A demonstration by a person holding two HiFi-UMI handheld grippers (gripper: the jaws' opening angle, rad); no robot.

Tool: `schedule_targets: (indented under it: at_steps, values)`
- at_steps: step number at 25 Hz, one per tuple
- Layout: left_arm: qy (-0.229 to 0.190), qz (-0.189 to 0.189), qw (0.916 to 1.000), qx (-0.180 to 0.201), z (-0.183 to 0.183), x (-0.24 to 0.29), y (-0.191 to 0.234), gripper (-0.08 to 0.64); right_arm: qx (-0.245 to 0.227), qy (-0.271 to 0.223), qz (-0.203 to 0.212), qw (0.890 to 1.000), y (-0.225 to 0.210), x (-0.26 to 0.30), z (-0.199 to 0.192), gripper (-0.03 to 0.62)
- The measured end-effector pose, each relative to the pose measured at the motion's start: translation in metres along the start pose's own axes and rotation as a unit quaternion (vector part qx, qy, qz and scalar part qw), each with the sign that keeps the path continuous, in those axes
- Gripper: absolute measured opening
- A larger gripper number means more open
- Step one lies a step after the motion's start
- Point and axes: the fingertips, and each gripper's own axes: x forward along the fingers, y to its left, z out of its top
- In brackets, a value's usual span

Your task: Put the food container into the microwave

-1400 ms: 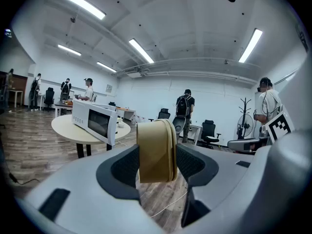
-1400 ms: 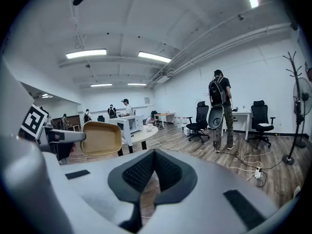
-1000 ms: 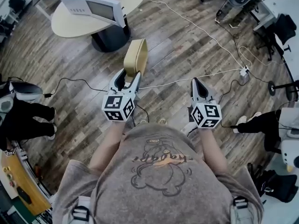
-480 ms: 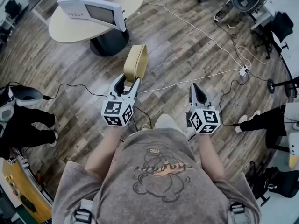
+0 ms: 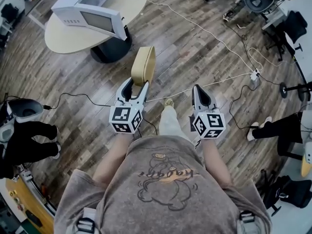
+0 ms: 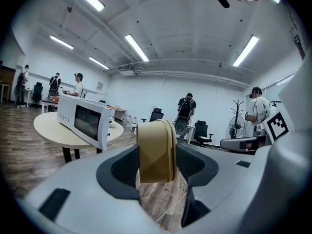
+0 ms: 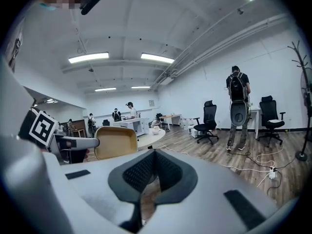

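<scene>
Well short of the microwave (image 5: 90, 11), and lower and to the right of it in the head view, the food container (image 5: 143, 65) hangs in the air over the wooden floor (image 5: 195, 48). The left gripper (image 5: 136, 85) has it. In the left gripper view its fingers (image 6: 124, 167) stand partly apart, with the dark pads pressed on either side of the tan container, which stands on edge with its rim turned to the right. Most of the container sticks out past the fingertips, toward the microwave.

The microwave is white with a dark window in its front. It sits on a round, pale surface (image 5: 68, 38) with a dark pedestal base. In the left gripper view it lies to the left of the held container and farther off. Whether its door is open I cannot tell.

Farther right of the microwave than the left gripper, and level with it, is the right gripper (image 5: 200, 92). Its fingers (image 7: 139, 172) are closed against each other with nothing between them. In the right gripper view the container's broad tan face shows at the left, with the surface and microwave behind it.

White and black cables (image 5: 204, 30) trail over the floor to the right of the microwave. Office chairs (image 7: 209, 118) and standing people (image 7: 238, 106) are in the room beyond.
</scene>
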Motion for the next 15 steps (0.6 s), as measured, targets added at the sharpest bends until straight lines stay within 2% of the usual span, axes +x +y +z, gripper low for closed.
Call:
schedule_targets:
  at_steps: [15]
  values:
    - [-0.008, 0.038, 0.9992, -0.011, 0.053, 0.144, 0.024, 0.249, 0.001, 0.009, 0.032, 0.999, -0.093, 0.132, 0.059, -0.006]
